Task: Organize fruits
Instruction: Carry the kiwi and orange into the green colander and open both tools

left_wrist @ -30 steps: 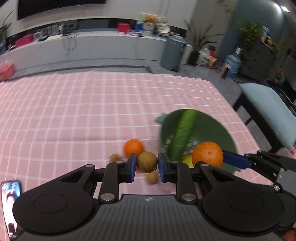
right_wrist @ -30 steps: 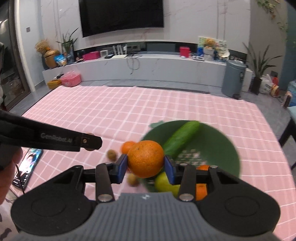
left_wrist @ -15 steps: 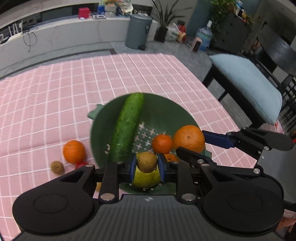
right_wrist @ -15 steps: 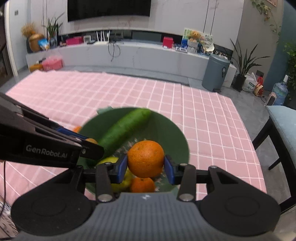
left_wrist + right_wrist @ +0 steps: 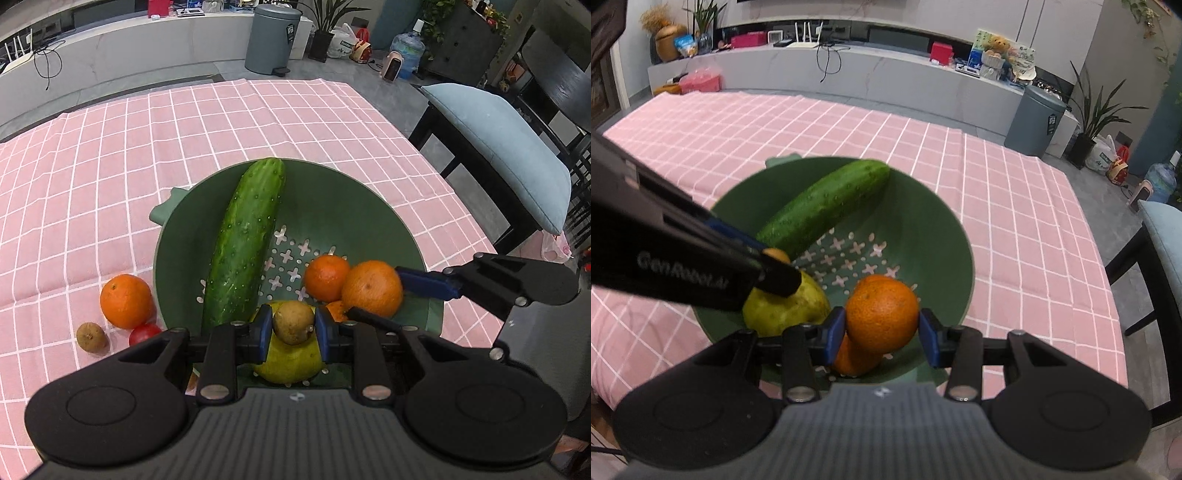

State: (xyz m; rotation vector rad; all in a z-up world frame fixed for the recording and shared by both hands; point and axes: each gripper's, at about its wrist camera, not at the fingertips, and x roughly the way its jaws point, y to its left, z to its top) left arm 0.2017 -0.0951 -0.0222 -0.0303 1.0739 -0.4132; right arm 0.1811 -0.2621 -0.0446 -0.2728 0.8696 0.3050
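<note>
The left gripper (image 5: pixel 293 328) is clamped on a small round brown fruit (image 5: pixel 293 322), its blue pads pressing both sides, and hangs over the near rim of the round green perforated colander (image 5: pixel 351 206). A second ago this gripper was out over the pink checked tabletop (image 5: pixel 110 166) to the left of the colander; now it is above the yellow-green pear (image 5: pixel 288 363) that lies in the colander.

The right gripper (image 5: pixel 882 334) is closed on a large orange (image 5: pixel 882 314), the jaws partly apart around its width. A second ago it held the orange short of the colander's near edge; now the orange is inside the colander's outline, above a smaller orange (image 5: pixel 853 356) resting on the perforated floor. In the left wrist view the large orange sits just beside that smaller one, with a third orange piece partly hidden under them.

A long green cucumber (image 5: pixel 245 243) lies slanted in the colander, its far tip on the rim, as before.

Left on the tabletop, just outside the colander's left side: an orange (image 5: pixel 126 301), a small red fruit (image 5: pixel 144 333) touching it below, and another small brown fruit (image 5: pixel 91 336) beside them. A chair with a pale blue cushion (image 5: pixel 498 147) stands off the tabletop's right edge.
</note>
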